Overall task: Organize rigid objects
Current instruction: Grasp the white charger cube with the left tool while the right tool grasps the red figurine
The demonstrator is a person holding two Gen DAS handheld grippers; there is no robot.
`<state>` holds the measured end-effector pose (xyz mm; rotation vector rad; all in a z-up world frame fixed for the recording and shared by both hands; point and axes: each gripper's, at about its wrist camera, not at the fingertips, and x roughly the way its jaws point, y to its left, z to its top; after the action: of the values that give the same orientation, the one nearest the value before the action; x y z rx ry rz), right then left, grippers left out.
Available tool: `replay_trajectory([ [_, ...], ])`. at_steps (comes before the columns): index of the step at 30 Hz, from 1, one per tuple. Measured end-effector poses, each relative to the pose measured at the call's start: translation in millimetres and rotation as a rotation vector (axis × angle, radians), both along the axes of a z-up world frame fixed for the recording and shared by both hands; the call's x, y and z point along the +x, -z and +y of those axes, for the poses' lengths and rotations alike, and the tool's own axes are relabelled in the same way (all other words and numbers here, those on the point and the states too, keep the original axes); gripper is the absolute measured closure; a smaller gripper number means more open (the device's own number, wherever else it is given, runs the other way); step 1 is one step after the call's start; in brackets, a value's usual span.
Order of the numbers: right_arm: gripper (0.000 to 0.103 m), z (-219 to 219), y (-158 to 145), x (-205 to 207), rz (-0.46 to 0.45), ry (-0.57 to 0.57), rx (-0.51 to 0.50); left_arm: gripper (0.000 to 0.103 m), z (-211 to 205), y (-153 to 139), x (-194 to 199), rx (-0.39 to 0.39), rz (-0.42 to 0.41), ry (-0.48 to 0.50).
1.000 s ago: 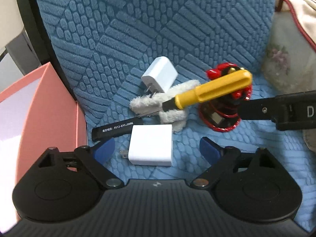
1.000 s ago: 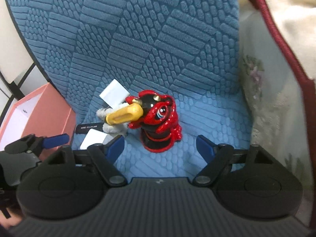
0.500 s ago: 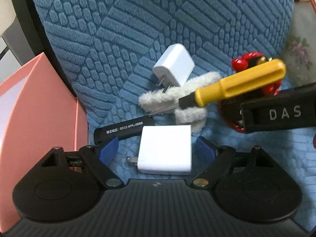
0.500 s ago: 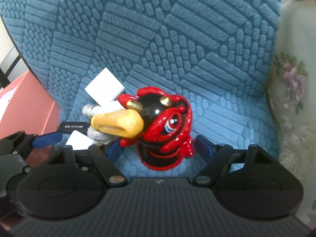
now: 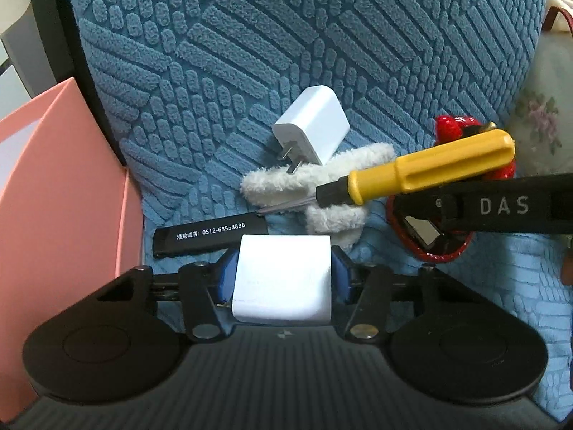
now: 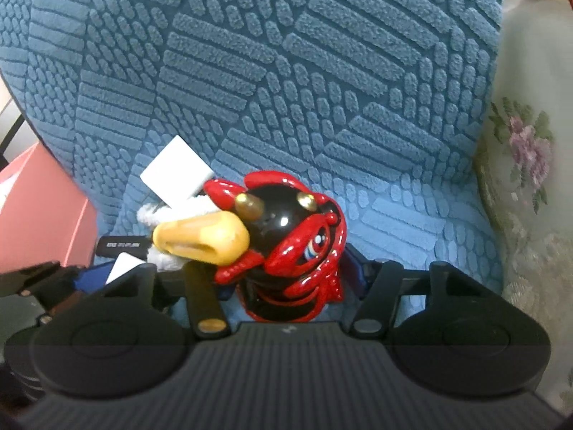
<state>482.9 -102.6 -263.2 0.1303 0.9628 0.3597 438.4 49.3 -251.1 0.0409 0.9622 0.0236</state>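
On my left gripper [image 5: 283, 279] the blue pads [image 5: 226, 277] were pressed against both sides of a white charger [image 5: 281, 279], so I had it clamped between the fingers, low over the blue textured seat cushion [image 5: 250, 53]. Just beyond it lay a black stick with white printed numbers [image 5: 209, 234], touching the far edge of the charger as far as I could see. A second white charger [image 5: 311, 129] sat farther back with its prongs pointing toward me, resting against a fluffy white cloth [image 5: 322, 182]. A yellow-handled screwdriver [image 5: 422, 168] lay tilted across that cloth, its handle end propped on the red and black figurine [image 5: 454, 127] to the right (most of the figurine was hidden behind the other gripper's black arm). A pink box [image 5: 61, 193] stood at the left edge of the cushion. Through the right camera, my right gripper [image 6: 290, 279] had its fingers drawn in around the figurine [image 6: 297, 236], and they appeared to touch its sides near the base, so I read it as gripped, the figurine upright on the cushion [image 6: 286, 71]. The screwdriver handle [image 6: 200, 238] pressed against the figurine's left side, and a floral cushion [image 6: 530, 179] lay at the right.
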Motion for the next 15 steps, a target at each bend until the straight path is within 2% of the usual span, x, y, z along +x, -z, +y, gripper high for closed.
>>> replay_trajectory([
  [2,0.045,-8.2,-5.0,-4.0,0.001,0.010,0.009,0.047,-3.0,-3.3,-2.9,-0.016,0.001,-0.013],
  [11,0.045,-37.7,-21.9,-33.0,0.027,0.056,0.015,0.047,-0.1,-32.3,-36.3,-0.114,-0.015,-0.072],
  [15,0.045,-43.8,-32.6,-51.5,0.018,0.061,-0.029,0.047,1.2,-43.8,-49.0,-0.122,-0.022,-0.072],
])
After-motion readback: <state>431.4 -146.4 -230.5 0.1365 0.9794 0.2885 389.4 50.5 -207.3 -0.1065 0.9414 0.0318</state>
